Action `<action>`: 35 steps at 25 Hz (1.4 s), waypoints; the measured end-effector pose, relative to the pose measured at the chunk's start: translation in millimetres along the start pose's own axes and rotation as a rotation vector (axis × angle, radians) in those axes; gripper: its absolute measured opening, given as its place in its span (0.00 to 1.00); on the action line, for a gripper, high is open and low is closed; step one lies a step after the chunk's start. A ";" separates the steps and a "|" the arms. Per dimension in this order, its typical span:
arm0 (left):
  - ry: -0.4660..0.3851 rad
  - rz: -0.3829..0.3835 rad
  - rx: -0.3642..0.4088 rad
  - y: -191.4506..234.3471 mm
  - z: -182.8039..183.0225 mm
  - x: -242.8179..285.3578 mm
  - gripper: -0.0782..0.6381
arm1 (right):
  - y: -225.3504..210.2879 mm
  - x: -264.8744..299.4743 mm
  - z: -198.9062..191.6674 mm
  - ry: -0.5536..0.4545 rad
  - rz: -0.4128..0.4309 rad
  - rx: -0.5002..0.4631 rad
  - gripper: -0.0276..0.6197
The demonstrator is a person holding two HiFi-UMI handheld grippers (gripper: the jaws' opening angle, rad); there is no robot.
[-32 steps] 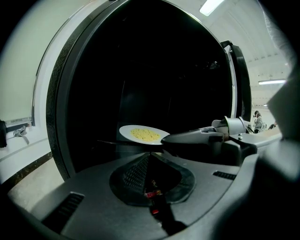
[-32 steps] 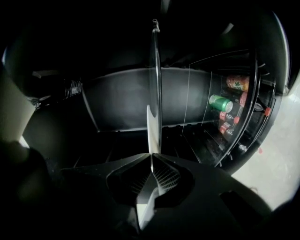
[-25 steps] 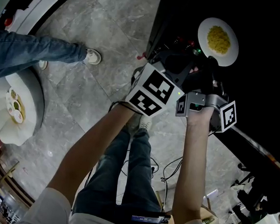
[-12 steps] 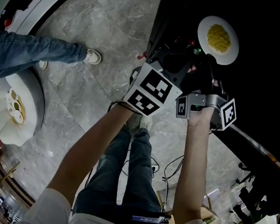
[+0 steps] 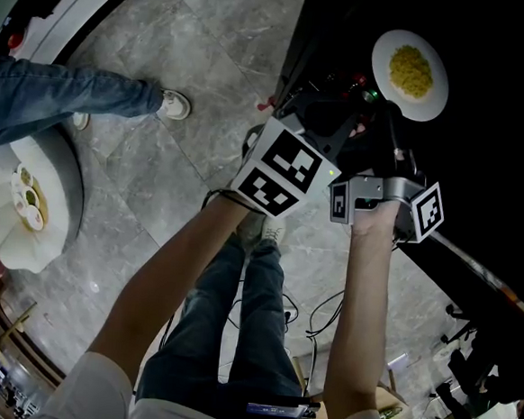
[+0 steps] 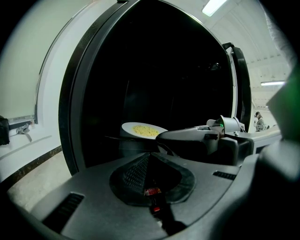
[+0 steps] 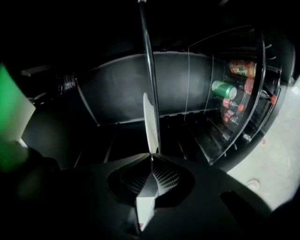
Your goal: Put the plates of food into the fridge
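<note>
— What is stored in the containers?
— Yellow food is carried on the white plate. In the clear door shelf of the fridge, a green can, an orange can and some small bottles are stored. The inside of the fridge is seen only as dark.
— Where is the plate found, relative to the grippers?
— It is clamped by its near rim between the jaws of the right gripper, and it is held out about level in front of the dark fridge opening. In the right gripper view it is seen edge-on, as a thin white strip rising from the jaws.
— And the left gripper?
— Its jaws are pressed together, and nothing is gripped by them. It is held just beside the right gripper, on its left. The plate is seen ahead of it, apart from its jaws.
</note>
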State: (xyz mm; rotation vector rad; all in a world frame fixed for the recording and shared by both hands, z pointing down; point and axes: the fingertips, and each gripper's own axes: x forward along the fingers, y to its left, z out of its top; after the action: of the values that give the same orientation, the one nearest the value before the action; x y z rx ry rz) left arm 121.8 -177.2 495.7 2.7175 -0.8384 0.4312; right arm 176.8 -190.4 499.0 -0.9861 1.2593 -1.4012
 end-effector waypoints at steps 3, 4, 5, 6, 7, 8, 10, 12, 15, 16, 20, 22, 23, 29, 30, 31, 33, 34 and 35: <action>-0.003 0.005 0.000 -1.1 -0.8 -1.6 0.12 | -0.4 0.8 0.2 0.001 0.000 -0.001 0.07; -0.004 0.006 0.001 -1.7 -1.1 -2.1 0.12 | -0.6 0.6 0.7 0.000 0.000 -0.001 0.07; -0.004 0.006 0.002 -2.2 -1.3 -2.8 0.12 | -0.6 0.4 1.1 -0.003 0.001 0.000 0.07; -0.004 0.005 0.004 -2.7 -1.3 -4.0 0.12 | -0.4 0.3 1.3 -0.006 0.002 0.002 0.07; -0.005 0.005 0.006 -3.0 -1.2 -5.4 0.12 | -0.2 0.4 1.2 -0.008 0.004 0.006 0.07; -0.006 0.005 0.007 -3.2 -1.3 -6.9 0.12 | -0.1 0.5 1.0 -0.008 0.005 0.011 0.07; -0.007 0.005 0.010 -3.8 -2.3 -9.7 0.12 | -0.1 0.7 0.3 -0.009 0.010 0.028 0.07; -0.007 0.004 0.011 -5.0 -4.8 -12.0 0.12 | -1.1 0.2 0.5 -0.013 0.015 0.046 0.07; -0.007 0.002 0.014 -6.9 -8.1 -14.2 0.12 | -1.9 -0.4 1.7 -0.018 0.024 0.060 0.07; -0.008 0.001 0.016 -6.9 -7.7 -15.0 0.12 | -0.6 0.2 1.0 -0.016 0.027 0.060 0.07; -0.013 0.002 0.013 -4.9 -2.2 -16.6 0.12 | 3.7 1.2 -1.0 -0.016 0.027 0.055 0.08; -0.014 0.001 0.013 -4.6 -0.1 -16.3 0.12 | 5.2 1.6 -0.4 -0.021 0.028 0.047 0.08; -0.013 0.001 0.014 -4.5 0.6 -16.1 0.12 | 6.3 1.9 -0.4 -0.022 0.030 0.041 0.08; -0.010 0.006 0.012 -1.9 -0.5 -13.6 0.12 | 5.7 1.0 0.4 -0.017 0.041 0.025 0.08; -0.010 0.007 0.010 -1.3 -1.0 -12.8 0.12 | 4.4 0.6 1.0 -0.017 0.042 0.027 0.08; -0.010 0.009 0.009 -0.7 -1.2 -12.1 0.12 | 3.5 0.4 1.4 -0.016 0.043 0.029 0.08; -0.010 0.010 0.007 0.4 -1.0 -10.8 0.12 | 2.5 0.4 1.7 -0.011 0.042 0.030 0.08; -0.009 0.012 0.006 1.0 -1.0 -10.3 0.12 | 2.2 0.6 1.7 -0.008 0.043 0.029 0.08; -0.008 0.013 0.005 1.7 -1.3 -9.7 0.12 | 2.1 0.8 1.8 -0.004 0.047 0.028 0.08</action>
State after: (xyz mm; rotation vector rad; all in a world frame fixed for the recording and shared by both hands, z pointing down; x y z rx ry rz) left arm 112.9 -173.3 493.7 2.7213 -0.8589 0.4266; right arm 178.7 -191.5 497.1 -0.9343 1.2488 -1.3768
